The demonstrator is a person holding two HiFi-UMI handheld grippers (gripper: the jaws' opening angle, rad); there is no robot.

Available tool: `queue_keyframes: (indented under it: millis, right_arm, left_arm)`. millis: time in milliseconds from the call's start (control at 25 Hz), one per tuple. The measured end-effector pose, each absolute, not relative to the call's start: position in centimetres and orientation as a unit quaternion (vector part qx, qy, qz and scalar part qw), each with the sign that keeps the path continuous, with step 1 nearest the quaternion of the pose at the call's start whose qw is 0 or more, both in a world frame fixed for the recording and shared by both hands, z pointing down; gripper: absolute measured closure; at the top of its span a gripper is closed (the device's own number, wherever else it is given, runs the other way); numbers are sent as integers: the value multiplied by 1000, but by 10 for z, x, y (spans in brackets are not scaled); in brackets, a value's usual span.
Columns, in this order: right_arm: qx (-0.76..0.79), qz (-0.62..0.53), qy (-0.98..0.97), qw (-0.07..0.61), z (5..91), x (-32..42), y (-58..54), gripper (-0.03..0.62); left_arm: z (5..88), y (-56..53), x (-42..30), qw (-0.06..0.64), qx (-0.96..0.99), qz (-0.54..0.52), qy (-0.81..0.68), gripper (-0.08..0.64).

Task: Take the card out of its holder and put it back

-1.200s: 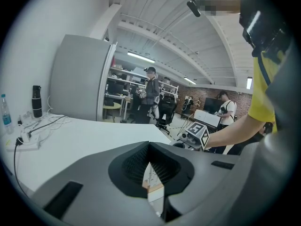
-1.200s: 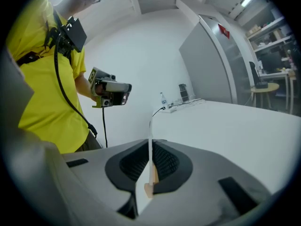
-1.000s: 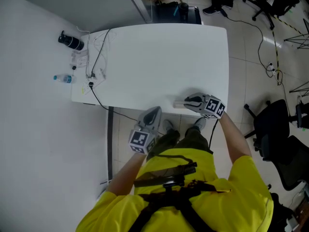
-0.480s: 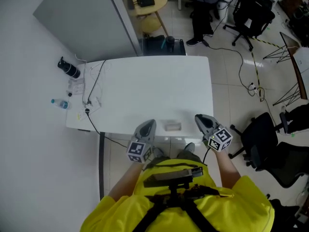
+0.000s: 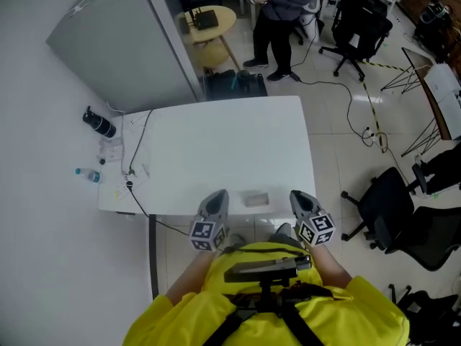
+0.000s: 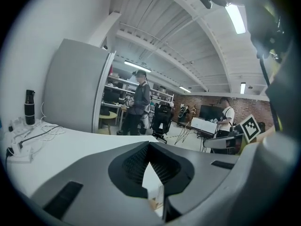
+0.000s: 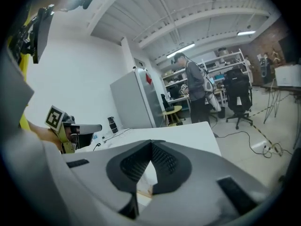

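Head view: pale rectangular card holder is lying between tools on white tabletop.
Left tool: hovering pressed together, empty.
Right tool: likewise; probably needing to spread before reaching.

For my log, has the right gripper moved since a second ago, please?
Yes: the right gripper drew back rightward from the holder toward the table edge.

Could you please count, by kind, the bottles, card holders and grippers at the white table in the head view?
Bottles: 2 (black bottle, clear bottle)
Card holder: 1
Grippers: 2 (left gripper, right gripper)
Total: 5
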State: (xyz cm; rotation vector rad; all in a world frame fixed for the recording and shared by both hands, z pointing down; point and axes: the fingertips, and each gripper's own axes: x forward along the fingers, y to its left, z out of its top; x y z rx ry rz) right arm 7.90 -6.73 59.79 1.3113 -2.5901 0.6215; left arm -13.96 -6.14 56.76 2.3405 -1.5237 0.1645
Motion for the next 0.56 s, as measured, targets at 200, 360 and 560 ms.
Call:
queue_keyframes:
  millis: [200,360,560]
  right_arm:
    - [416,203,-879,114,609,58,-49,591]
    - [421,198,-877,117,611,45,-48,591]
    - [421,188,-879,122,607,36,-53,591]
  left_arm:
    - [566,-59,-136,167,829,63,-529,563]
    - [565,-58,-138,162,829,60,-532,563]
    - [562,-54,-138,154,833,64,-527,563]
